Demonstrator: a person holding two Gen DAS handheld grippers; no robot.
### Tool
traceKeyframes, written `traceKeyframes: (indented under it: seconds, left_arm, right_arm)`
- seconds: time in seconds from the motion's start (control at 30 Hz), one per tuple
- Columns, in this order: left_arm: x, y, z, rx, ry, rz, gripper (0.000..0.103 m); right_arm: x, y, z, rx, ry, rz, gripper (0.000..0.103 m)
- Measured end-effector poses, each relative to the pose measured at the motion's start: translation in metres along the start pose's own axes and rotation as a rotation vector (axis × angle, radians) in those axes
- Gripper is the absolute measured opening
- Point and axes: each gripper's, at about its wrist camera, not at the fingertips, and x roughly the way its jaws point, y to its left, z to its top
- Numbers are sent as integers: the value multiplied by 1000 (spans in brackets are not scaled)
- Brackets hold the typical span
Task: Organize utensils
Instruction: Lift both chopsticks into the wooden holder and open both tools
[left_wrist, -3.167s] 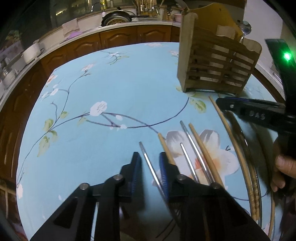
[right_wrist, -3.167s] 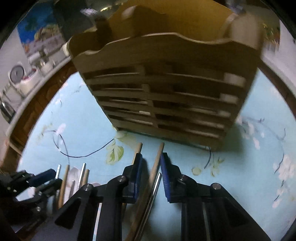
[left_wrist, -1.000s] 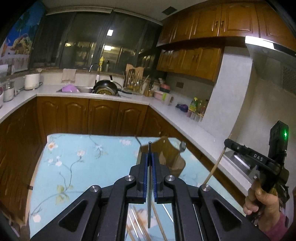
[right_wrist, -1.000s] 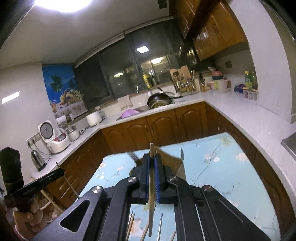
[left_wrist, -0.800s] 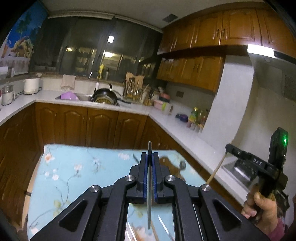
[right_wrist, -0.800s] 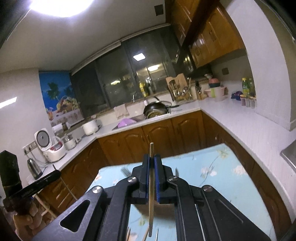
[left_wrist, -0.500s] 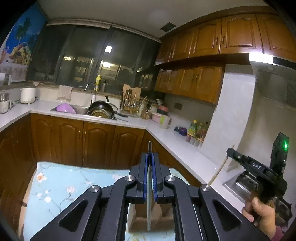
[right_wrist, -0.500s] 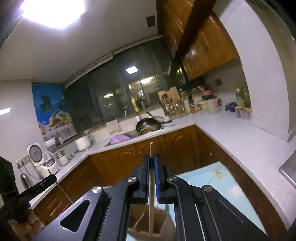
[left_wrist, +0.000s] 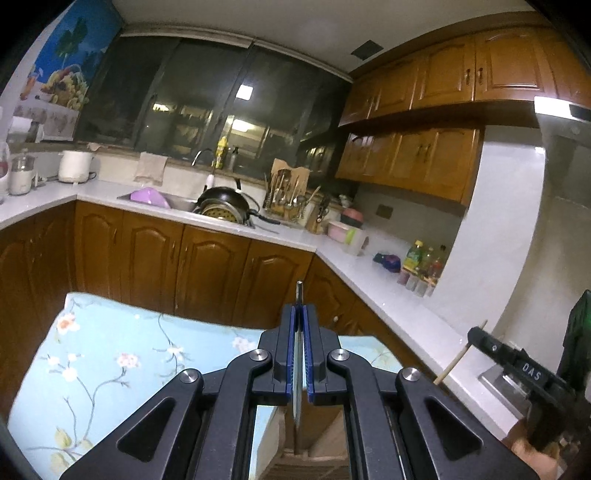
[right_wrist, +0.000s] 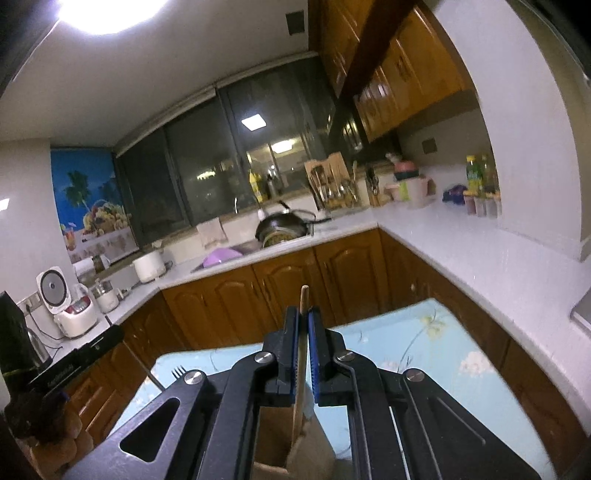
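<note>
- The left gripper (left_wrist: 299, 354) is clamped tight on a thin metal utensil (left_wrist: 298, 295) standing upright between the blue pads (left_wrist: 288, 350); only its blunt top end and a strip of shaft show, so its kind cannot be told.
- Its lower end drops behind the fingers toward the wooden holder (left_wrist: 325, 443), most of which is hidden by the gripper body; whether the tip is inside is not clear.
- The right gripper (right_wrist: 303, 354) is pinched shut on a wooden chopstick (right_wrist: 302, 332), upright, with its lower part reaching down into the open top of the holder (right_wrist: 273, 443).
- In the right view only one compartment and part of a divider show; the rest is cut off by the frame and the gripper arms.
- The holder stands on the floral cloth (left_wrist: 110, 354) of the table.
- From the left view the right gripper (left_wrist: 480, 338) appears at the edge, a stick poking out above and below it; the hand (left_wrist: 532, 450) is half cut off.
- From the right view the other gripper (right_wrist: 110, 338) sits dim at the left, with fork-like tines (right_wrist: 178, 370) just beside it; what they belong to is hard to make out.
</note>
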Motion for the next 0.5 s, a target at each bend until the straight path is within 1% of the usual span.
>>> traceKeyframes:
  seconds: [0.17,0.23,0.5]
  left_arm:
    - [18,-2,-11,-3,40,5,2]
    - [25,-2,-13,0,65,11,3]
    - [19,0,5,14,73,-4,3]
  right_arm:
    - [8,-1,-17,7,45,0,5]
    - [7,1,-18,0,39,-5,5]
    - [7,4,-15,-24,57,-17,6]
